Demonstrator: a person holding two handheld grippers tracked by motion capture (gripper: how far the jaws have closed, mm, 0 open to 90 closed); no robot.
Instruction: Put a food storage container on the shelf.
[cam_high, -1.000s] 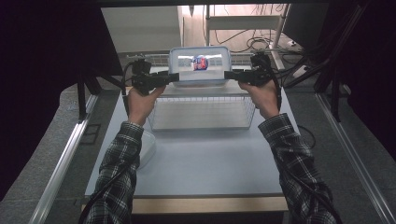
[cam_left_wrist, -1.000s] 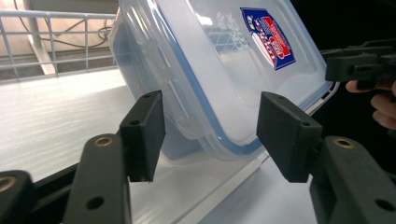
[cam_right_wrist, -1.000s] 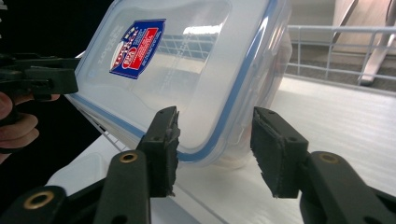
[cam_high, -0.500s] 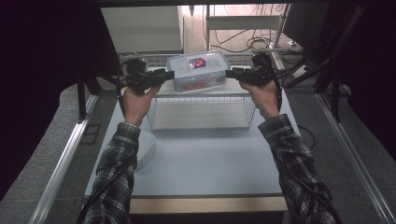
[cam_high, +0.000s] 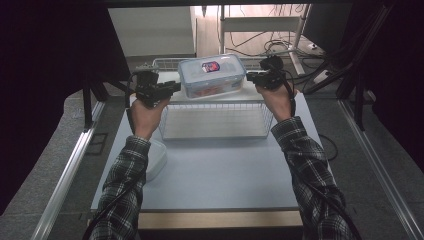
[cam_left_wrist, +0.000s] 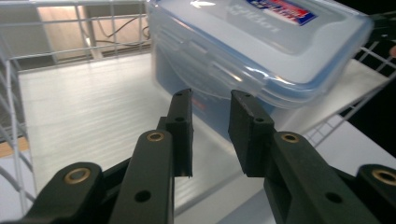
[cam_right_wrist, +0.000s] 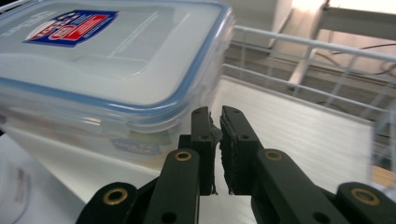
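You steady a clip-lid food container (cam_high: 212, 75) above the wire basket (cam_high: 216, 121), one gripper at each end.

The left gripper (cam_high: 167, 89) sits at its 9 o'clock end, jaws just closing yet still slightly spread, nothing pinched; the right gripper (cam_high: 253, 77) at 3 o'clock, jaws closing to nearly pressed together, empty. The box tilts over the basket's far edge on the desk (cam_high: 220, 170). Its red-and-blue lid label (cam_right_wrist: 70, 25) is too blurred to read.

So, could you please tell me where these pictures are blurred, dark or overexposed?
High view: black surroundings, bright glare behind the wire basket. Left gripper view: the clear lidded container is blurred, the hand-held gripper's jaws sharp. Right gripper view: blown-out light at top right, the container's near edge soft.
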